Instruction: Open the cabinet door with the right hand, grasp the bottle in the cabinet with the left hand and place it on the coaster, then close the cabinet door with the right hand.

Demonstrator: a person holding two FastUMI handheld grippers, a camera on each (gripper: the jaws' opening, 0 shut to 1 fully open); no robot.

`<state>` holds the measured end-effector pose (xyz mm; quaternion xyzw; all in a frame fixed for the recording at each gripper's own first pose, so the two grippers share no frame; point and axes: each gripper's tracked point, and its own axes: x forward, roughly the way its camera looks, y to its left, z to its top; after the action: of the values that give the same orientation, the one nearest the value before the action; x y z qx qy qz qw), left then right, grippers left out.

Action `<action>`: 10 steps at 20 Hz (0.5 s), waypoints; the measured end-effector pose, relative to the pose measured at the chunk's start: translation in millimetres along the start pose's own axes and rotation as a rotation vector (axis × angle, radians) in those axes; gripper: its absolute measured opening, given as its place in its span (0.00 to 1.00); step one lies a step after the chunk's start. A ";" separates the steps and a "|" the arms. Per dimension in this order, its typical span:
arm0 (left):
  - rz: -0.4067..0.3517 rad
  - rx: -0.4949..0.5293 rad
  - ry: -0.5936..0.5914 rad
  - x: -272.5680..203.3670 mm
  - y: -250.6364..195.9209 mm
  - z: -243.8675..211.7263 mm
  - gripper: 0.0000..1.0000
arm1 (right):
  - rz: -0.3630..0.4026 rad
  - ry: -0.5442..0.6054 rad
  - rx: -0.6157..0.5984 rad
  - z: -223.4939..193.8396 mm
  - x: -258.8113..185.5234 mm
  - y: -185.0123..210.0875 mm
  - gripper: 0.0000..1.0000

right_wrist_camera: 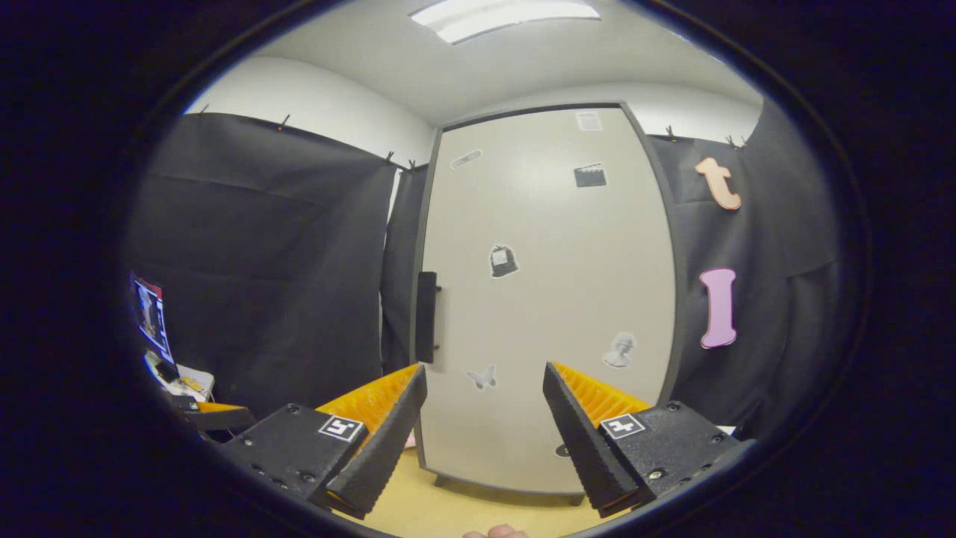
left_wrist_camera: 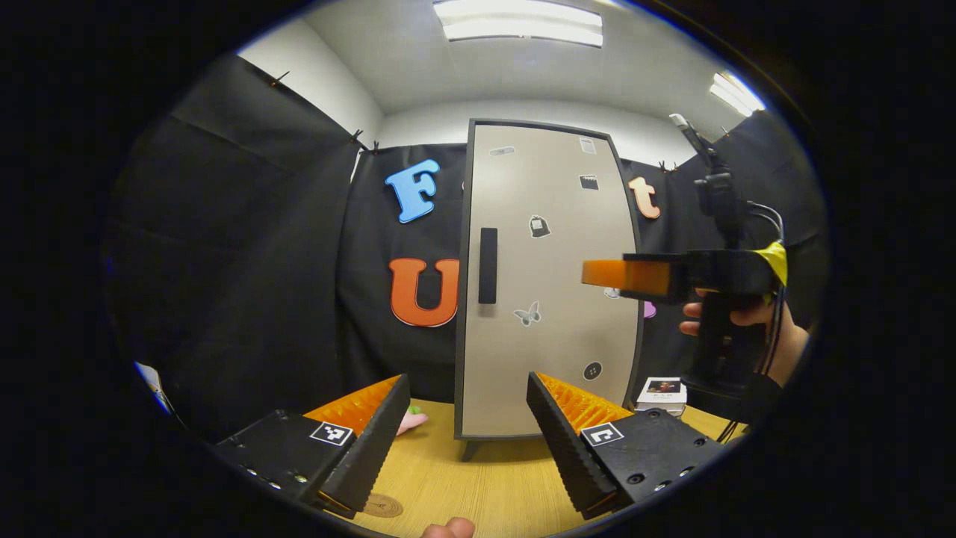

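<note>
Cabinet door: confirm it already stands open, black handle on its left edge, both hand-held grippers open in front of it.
Not open. The cabinet door is shut flush in its frame, as the left gripper view shows. The rest holds: the black handle sits at its left edge, and the left hand-held gripper and right hand-held gripper are both open in front of it.

Black cloth walls (left_wrist_camera: 246, 246), wooden table (left_wrist_camera: 478, 478), ceiling lights (left_wrist_camera: 519, 21)

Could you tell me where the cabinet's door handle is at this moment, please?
The handle is a dark vertical bar near the left edge of the closed cabinet door in the left gripper view; the right gripper hovers in front of the door's right side.
</note>
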<state>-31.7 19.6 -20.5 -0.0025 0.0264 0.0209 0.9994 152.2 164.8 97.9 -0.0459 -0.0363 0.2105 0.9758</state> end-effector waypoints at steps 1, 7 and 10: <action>0.006 0.001 0.003 -0.1 2.7 -0.2 0.95 | 0.027 0.013 0.013 1.1 15.5 8.9 0.98; 0.027 -0.017 0.004 -2.9 18.3 0.0 0.95 | 0.067 0.086 -0.005 0.3 95.5 35.1 0.97; 0.038 -0.005 0.020 -5.0 24.3 -5.8 0.95 | 0.092 0.121 0.015 -5.7 122.3 49.2 1.00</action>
<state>-38.1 43.6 -26.1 -0.0047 0.0362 0.0402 0.9985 243.8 259.7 93.4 -0.0529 0.0265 0.2524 0.9658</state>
